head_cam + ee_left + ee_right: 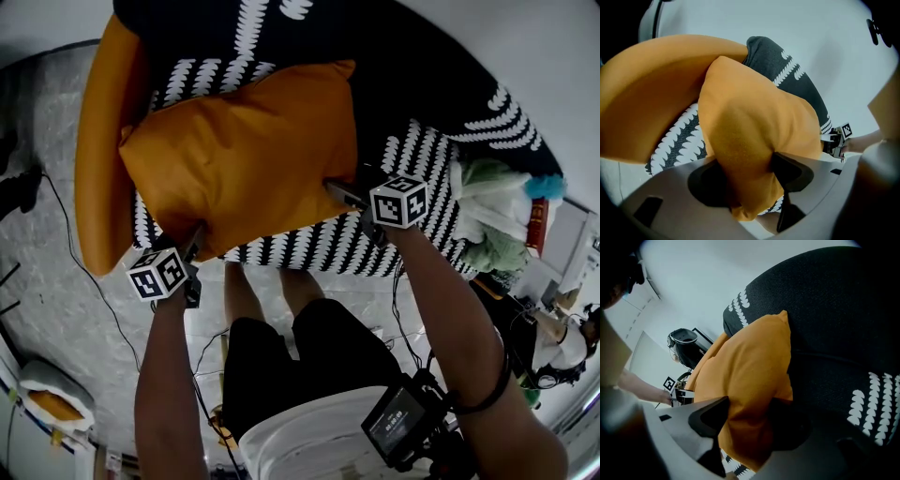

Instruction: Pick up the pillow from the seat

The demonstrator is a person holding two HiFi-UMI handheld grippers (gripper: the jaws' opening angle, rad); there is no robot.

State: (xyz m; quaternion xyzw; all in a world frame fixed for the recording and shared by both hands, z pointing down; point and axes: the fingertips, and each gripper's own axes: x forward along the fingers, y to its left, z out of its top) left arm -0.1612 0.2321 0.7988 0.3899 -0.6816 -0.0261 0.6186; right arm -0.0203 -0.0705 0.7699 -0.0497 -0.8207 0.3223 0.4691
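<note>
An orange pillow [244,155] stands tilted on the black-and-white patterned seat [412,150], leaning toward the orange armrest [103,141]. My left gripper [195,248] is shut on the pillow's lower left corner, with its marker cube just below. In the left gripper view the fabric [750,126] bulges up between the left gripper's [747,176] two dark jaws. My right gripper [345,194] is shut on the pillow's right edge. The right gripper [750,420] pinches a fold of the pillow [750,362] against the dark backrest [834,324].
Green and white cloths [487,211] and a red book [537,225] lie at the seat's right end. Cables [84,272] run over the pale floor on the left. My legs [281,309] stand close to the seat's front edge. A screen device [398,422] hangs at my right forearm.
</note>
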